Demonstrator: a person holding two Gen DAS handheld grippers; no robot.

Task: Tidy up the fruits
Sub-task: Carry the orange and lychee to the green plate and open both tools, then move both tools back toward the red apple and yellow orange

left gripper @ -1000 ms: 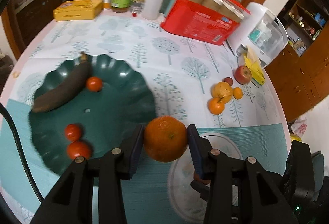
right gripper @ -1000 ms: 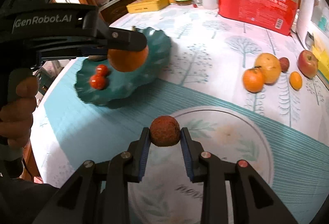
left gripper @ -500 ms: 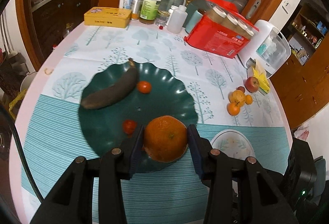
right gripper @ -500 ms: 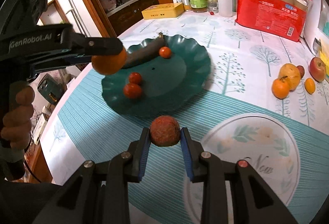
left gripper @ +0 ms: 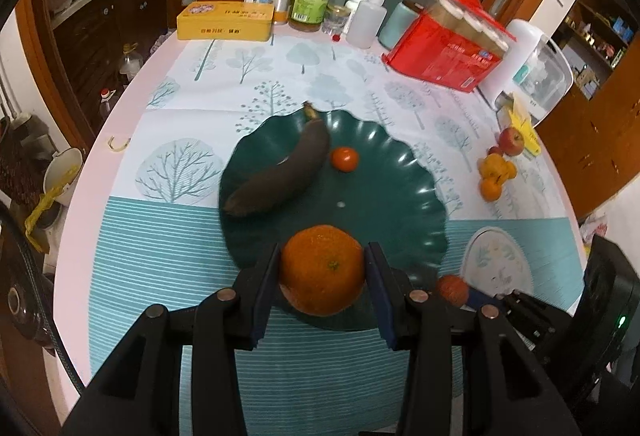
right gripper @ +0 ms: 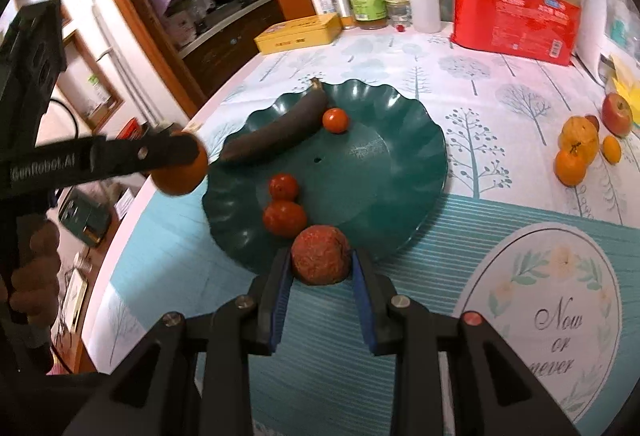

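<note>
The left gripper (left gripper: 322, 270) is clenched on a large orange (left gripper: 322, 270), with both fingers pressed against the fruit's sides; the orange is held in the air over the near edge of the green plate (left gripper: 400, 195). In the right wrist view this same orange (right gripper: 180, 171) sits just outside the plate's left rim (right gripper: 420, 155). The right gripper (right gripper: 320, 256) is clenched on a rough reddish-brown fruit (right gripper: 320, 256), held at the near rim of the plate, just beside the nearer of two tomatoes. On the plate lie a dark, blackened banana (right gripper: 276, 131) along the far-left side, a small tomato (right gripper: 335, 120) just right of the banana, and a touching pair of tomatoes (right gripper: 284, 211) at the near-left. Well apart, at the right of the table, stands a cluster of loose fruit (right gripper: 580, 143): oranges, a small citrus, and a red apple (right gripper: 618, 113) at its far end. A round printed placemat (right gripper: 560, 316) lies near right. At the far edge stand a yellow tin (left gripper: 226, 21), a bottle (left gripper: 312, 1), and a red package (left gripper: 444, 53).
</note>
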